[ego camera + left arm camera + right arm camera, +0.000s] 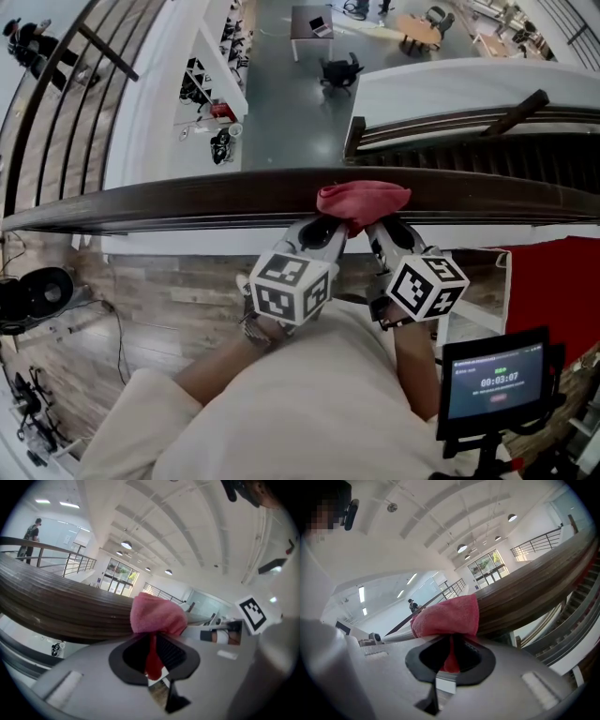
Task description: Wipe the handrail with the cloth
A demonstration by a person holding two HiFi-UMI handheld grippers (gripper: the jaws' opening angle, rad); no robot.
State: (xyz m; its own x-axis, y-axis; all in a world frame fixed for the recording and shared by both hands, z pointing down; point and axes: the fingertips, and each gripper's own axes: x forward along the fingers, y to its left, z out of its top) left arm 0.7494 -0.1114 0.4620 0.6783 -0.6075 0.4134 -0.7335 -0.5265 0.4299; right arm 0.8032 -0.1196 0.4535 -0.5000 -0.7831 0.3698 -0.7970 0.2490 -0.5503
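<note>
A pink-red cloth (364, 200) lies bunched over the top of the dark wooden handrail (187, 199), which runs across the head view. My left gripper (334, 228) is shut on the cloth's near left edge, and the cloth (156, 615) bulges above its jaws. My right gripper (377, 228) is shut on the near right edge. In the right gripper view the cloth (449, 617) drapes on the rail (534, 587) with a fold pinched between the pads. Both grippers sit side by side against the rail's near side.
Beyond the rail is an open drop to a lower floor with desks (312, 22) and chairs. A second railing (487, 122) and stairs run at the right. A small timer screen (494, 381) stands by my right arm. A person (31, 536) stands far off.
</note>
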